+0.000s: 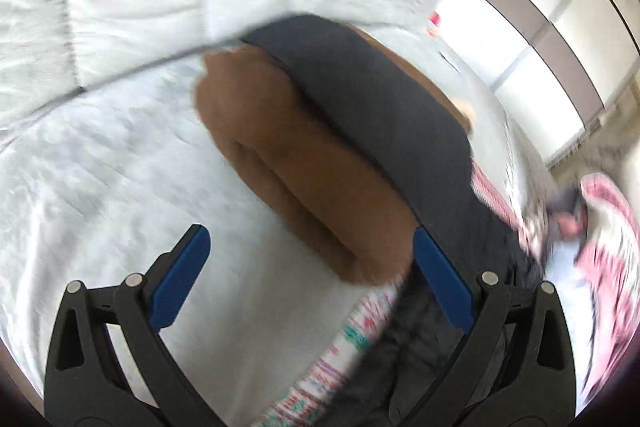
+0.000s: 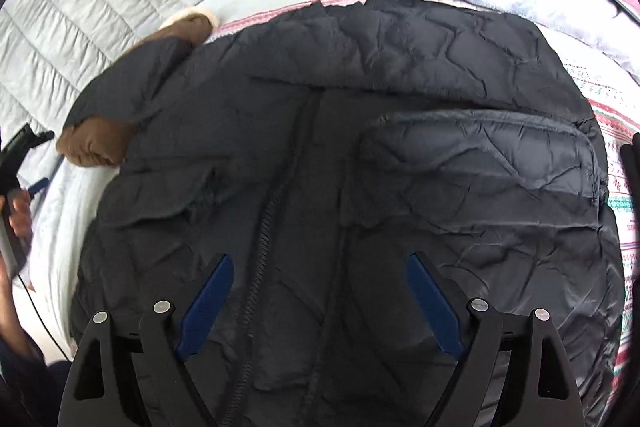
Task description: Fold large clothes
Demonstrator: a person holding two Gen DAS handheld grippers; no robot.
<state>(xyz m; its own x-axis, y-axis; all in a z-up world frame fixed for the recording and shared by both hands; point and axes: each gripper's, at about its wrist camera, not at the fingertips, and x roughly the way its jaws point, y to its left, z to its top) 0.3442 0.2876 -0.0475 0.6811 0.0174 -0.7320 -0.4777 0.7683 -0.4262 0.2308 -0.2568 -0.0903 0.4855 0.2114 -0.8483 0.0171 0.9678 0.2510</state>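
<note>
Black quilted jacket (image 2: 360, 155) with brown lining (image 2: 94, 147) lies spread zip-up over a patterned blanket (image 2: 616, 131) on the bed (image 1: 100, 163); judged puffy, soft, light for its bulk, shell likely slippery — it should slump rather than crease. Right gripper (image 2: 320, 303) hangs over the zip, jaws spread, nothing between them; left gripper (image 1: 312, 287) likewise spread and empty beside the lining. Best hold — hem corners or cuffs, pinching through both layers.

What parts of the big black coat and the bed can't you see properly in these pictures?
- Black coat, right wrist view: its lower part is cut off by the picture's bottom edge and the right gripper.
- Brown lining, left wrist view: smeared by motion blur.
- Patterned blanket: mostly hidden under the coat.
</note>
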